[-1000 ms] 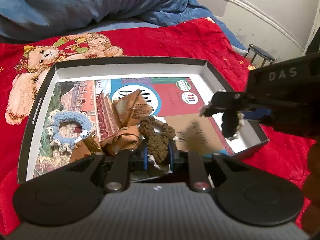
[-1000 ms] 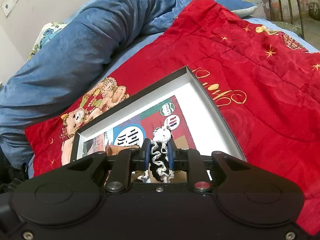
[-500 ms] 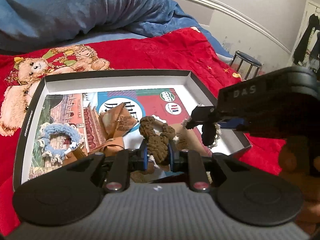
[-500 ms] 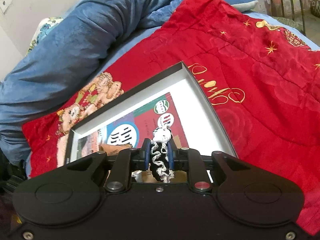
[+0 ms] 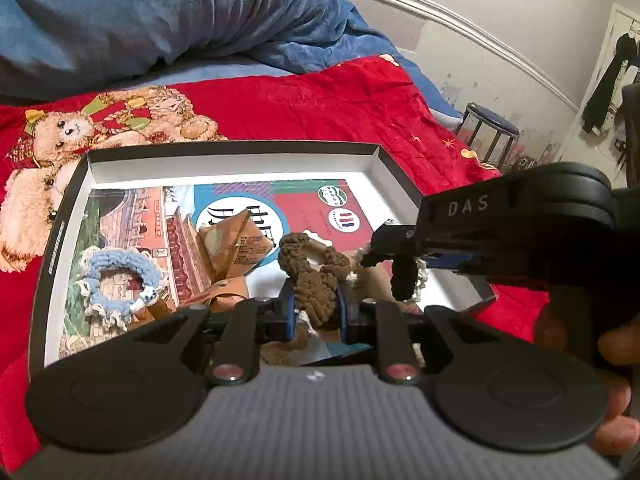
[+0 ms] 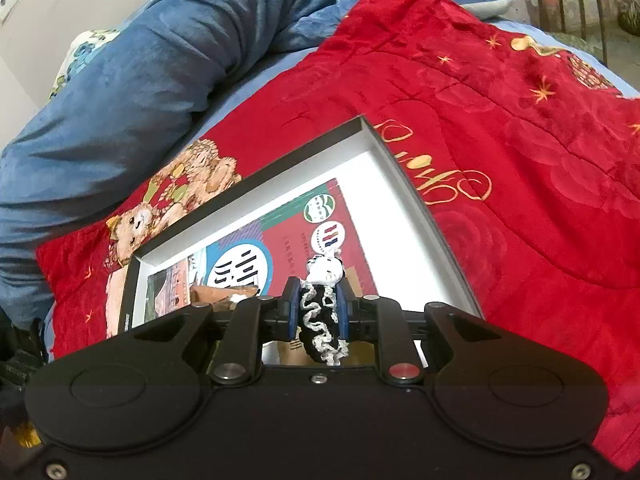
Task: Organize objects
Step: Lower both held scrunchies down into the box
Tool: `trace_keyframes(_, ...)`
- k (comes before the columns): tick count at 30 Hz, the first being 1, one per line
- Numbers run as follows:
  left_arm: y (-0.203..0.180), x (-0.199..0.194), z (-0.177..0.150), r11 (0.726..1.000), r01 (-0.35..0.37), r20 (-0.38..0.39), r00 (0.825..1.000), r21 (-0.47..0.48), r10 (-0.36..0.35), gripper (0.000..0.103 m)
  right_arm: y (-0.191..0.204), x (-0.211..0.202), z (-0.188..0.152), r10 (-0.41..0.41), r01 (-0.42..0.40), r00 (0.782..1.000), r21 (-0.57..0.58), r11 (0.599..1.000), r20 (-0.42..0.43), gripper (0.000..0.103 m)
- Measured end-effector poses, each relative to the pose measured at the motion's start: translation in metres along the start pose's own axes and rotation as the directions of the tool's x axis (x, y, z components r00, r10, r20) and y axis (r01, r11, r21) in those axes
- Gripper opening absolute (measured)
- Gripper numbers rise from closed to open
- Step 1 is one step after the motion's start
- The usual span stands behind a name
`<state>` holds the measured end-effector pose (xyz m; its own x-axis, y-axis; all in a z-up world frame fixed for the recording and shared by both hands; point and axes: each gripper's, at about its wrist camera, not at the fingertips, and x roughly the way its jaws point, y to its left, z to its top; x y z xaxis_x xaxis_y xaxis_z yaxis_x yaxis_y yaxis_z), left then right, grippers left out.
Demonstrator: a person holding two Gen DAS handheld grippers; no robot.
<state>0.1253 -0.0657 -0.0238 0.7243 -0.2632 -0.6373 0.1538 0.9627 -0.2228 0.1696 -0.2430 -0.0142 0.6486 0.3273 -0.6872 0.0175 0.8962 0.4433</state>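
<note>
Red bedspread (image 5: 328, 104) under box (image 5: 60, 216), left gripper (image 5: 314, 310) jaws clamping brown scrunchie (image 5: 312, 280) lengthwise upright, right gripper (image 6: 318, 314) jaws clamping black scrunchie (image 6: 322, 320) likewise

text: "DAS" | on: right tongs (image 5: 404, 276) housing

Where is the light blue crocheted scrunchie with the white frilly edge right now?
In the left wrist view, the light blue crocheted scrunchie lies at the left side of the shallow black-rimmed box, beside crumpled brown paper wrappers.
</note>
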Motion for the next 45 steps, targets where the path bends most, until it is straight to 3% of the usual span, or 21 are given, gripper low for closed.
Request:
trace_keyframes(10, 0.003, 0.002, -0.001, 1.0, 0.001, -0.006, 1.0, -0.003, -0.001, 0.025, 0.014, -0.006, -0.005, -0.044, 0.046, 0.999, -0.063, 0.997, 0.028, 0.019)
trace_keyframes(13, 0.003, 0.002, -0.002, 1.0, 0.002, -0.005, 1.0, -0.003, -0.002, 0.025, 0.01, -0.002, -0.006, -0.038, 0.038, 0.999, -0.03, 0.999, -0.002, 0.019)
trace_keyframes(16, 0.005, 0.002, -0.002, 1.0, 0.02, -0.004, 1.0, -0.01, -0.02, 0.025, 0.0, 0.0, -0.005, 0.018, -0.016, 0.999, 0.051, 0.999, -0.042, 0.019)
trace_keyframes(29, -0.001, 0.006, -0.009, 0.998, 0.061, -0.005, 0.998, 0.019, -0.061, 0.026, -0.007, 0.002, -0.004, -0.006, 0.008, 0.999, 0.068, 0.998, -0.032, 0.019)
trace_keyframes(45, -0.002, 0.006, -0.014, 0.996, 0.088, -0.018, 0.996, -0.023, -0.088, 0.029, -0.008, 0.006, -0.01, 0.012, -0.008, 0.999, 0.102, 0.995, -0.039, 0.019)
